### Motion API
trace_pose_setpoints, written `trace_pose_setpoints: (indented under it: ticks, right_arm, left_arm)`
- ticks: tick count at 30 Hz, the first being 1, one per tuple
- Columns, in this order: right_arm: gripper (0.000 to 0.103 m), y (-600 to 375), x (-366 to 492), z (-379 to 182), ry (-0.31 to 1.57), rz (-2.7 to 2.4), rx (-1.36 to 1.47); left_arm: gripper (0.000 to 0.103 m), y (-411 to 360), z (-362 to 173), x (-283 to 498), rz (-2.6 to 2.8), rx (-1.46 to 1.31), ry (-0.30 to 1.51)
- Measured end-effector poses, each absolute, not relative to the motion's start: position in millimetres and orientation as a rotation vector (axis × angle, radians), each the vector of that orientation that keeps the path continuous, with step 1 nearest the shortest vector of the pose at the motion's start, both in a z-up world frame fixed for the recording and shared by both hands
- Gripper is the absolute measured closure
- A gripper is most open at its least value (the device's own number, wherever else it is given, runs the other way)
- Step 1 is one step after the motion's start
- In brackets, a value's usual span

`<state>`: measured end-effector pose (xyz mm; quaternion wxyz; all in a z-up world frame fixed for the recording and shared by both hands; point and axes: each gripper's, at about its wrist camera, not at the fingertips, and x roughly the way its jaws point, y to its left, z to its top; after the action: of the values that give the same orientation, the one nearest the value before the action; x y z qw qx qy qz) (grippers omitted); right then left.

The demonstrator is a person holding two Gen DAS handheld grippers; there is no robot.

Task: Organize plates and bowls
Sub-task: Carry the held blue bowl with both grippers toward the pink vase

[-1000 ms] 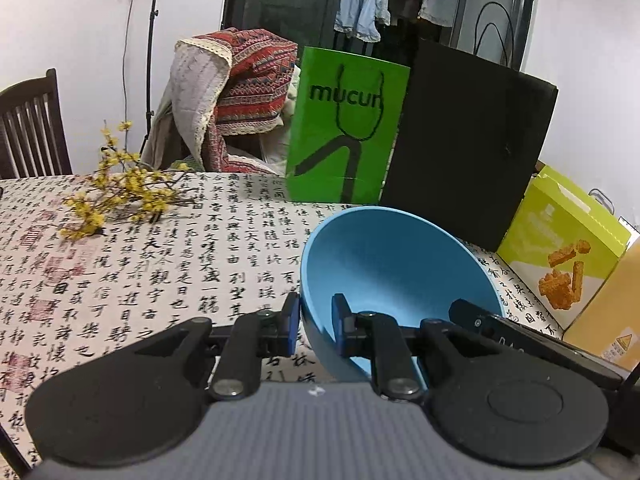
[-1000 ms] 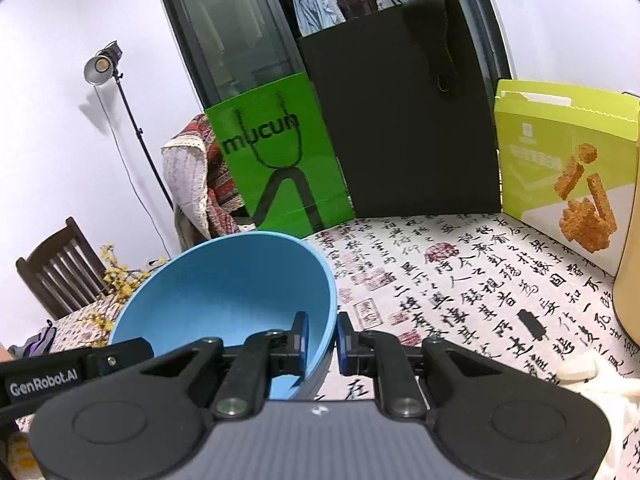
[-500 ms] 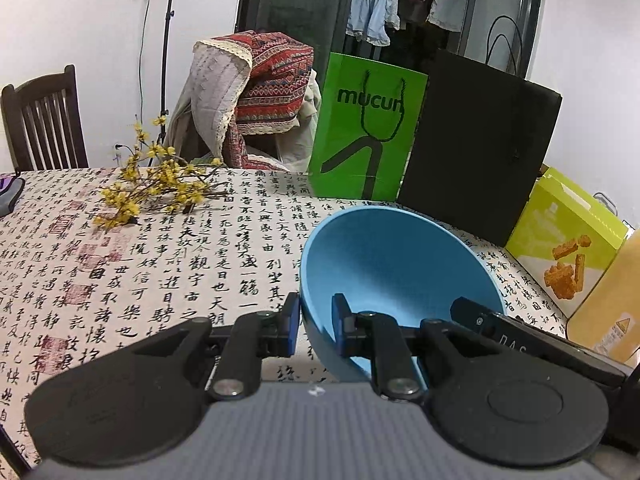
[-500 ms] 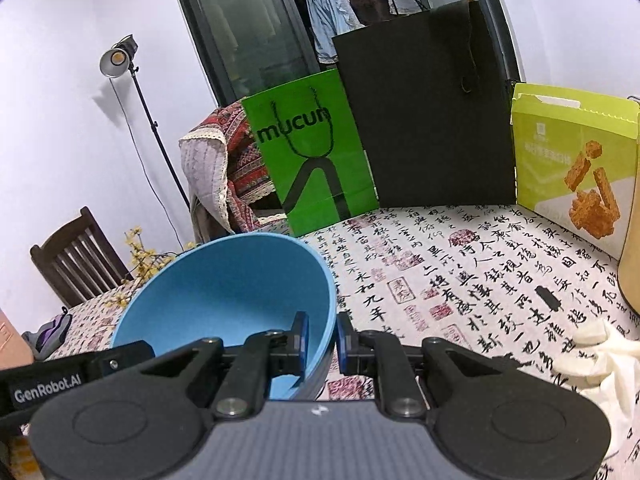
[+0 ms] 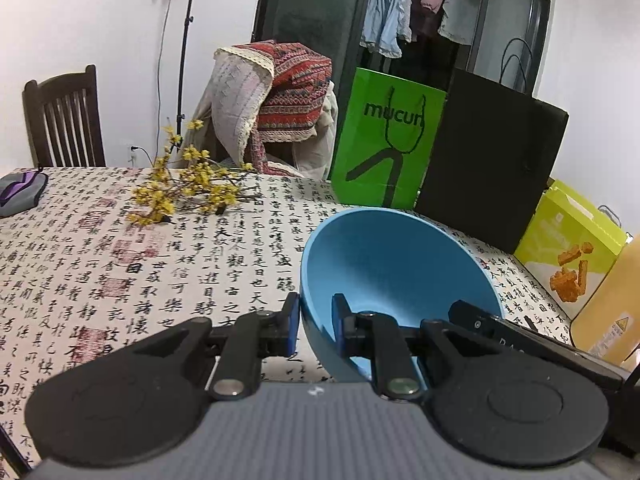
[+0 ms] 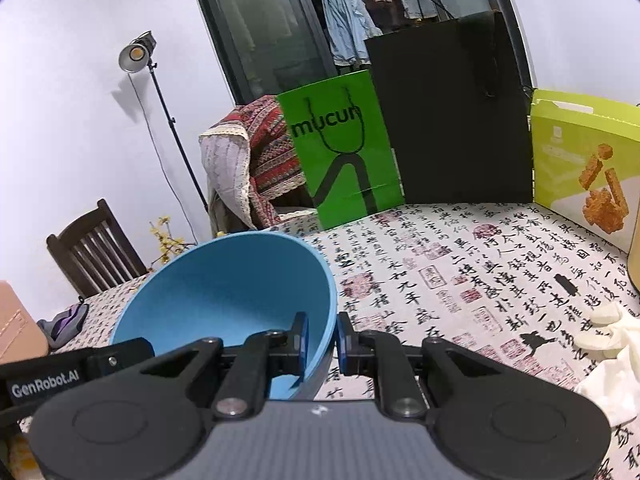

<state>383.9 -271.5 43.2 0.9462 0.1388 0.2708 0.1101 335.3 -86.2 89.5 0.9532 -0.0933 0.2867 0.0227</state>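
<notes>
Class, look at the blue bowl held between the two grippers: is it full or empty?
Empty. The blue bowl shows a bare, smooth blue inside in both wrist views, with nothing lying in it.

Bowl above table, between grippers

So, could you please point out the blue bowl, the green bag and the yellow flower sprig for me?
blue bowl (image 5: 384, 264), left wrist view, inner wall.
green bag (image 6: 340, 152), right wrist view, printed front face.
yellow flower sprig (image 5: 188, 190), left wrist view, blossom cluster.
</notes>
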Motion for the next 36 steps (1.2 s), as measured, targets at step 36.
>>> trace_pose_setpoints:
  ticks: [36]
  right_arm:
    - [0.089,-167,335,58,0.548,0.374,0.217]
  left_arm:
    - [0.086,16,101,257,0.169,-0.271,0.527]
